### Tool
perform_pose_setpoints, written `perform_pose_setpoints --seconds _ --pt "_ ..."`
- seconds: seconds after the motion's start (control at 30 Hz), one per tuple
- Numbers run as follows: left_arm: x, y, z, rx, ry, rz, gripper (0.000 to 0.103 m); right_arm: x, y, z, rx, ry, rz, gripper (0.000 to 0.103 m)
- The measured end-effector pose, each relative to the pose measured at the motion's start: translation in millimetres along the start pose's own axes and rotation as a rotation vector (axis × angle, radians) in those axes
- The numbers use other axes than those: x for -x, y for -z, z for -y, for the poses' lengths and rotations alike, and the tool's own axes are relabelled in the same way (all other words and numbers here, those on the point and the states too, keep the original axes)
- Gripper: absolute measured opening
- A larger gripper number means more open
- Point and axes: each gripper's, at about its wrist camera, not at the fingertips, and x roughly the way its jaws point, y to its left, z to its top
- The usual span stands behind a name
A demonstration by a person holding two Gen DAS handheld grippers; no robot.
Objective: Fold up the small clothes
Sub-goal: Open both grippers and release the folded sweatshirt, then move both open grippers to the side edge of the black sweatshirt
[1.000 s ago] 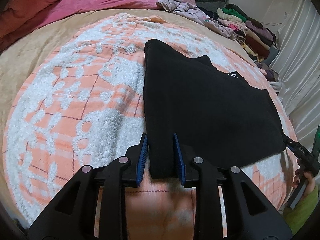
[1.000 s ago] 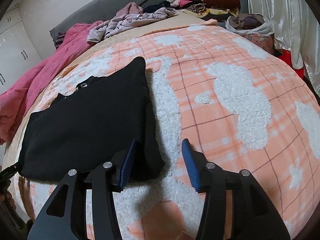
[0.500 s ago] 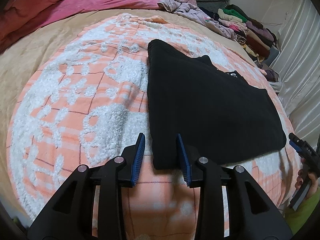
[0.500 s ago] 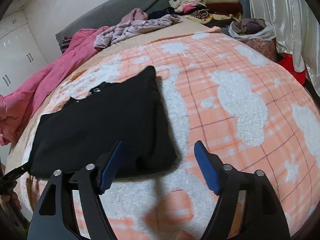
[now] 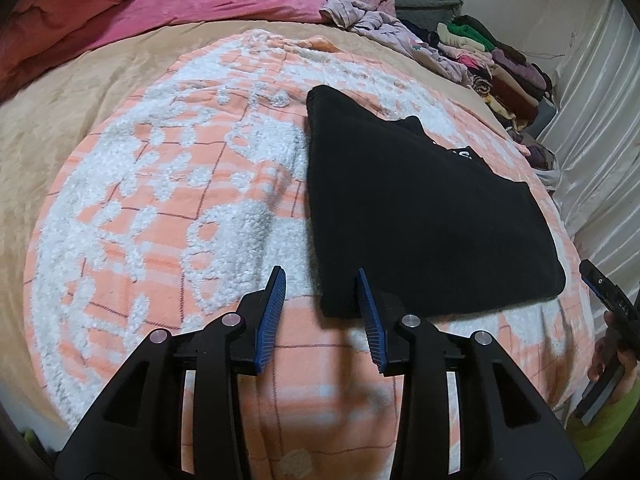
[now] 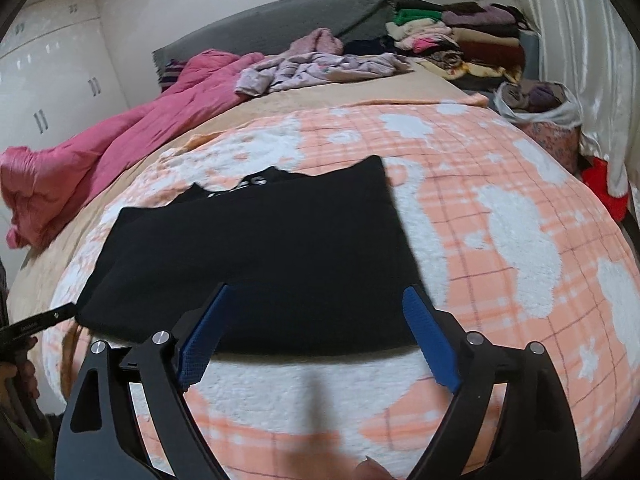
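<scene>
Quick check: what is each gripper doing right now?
Left gripper: jaws opening, empty, at the black garment corner.
Right gripper: jaws opening wide, nothing held.

Both claws (image 5: 322, 316) (image 6: 316, 334) opening, empty

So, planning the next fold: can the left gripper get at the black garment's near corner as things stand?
Probably yes: the left gripper, jaws opening, sits at the black garment corner, nothing lying between.
</scene>
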Motion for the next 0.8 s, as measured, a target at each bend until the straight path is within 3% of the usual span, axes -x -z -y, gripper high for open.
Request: perform_pose_setpoints --seconds 0.27,0.8 --pt "5.8 0.3 -17.2 0.025 -0.036 0.011 0.03 -7.6 4.2 -38.8 0.074 -0.05 -0.01 0.091" --pt "7.2 -17.2 -37.8 0.044 -0.101 0.05 0.065 -30.6 14.5 -124.8 0.249 -0.148 -0.043 0.094"
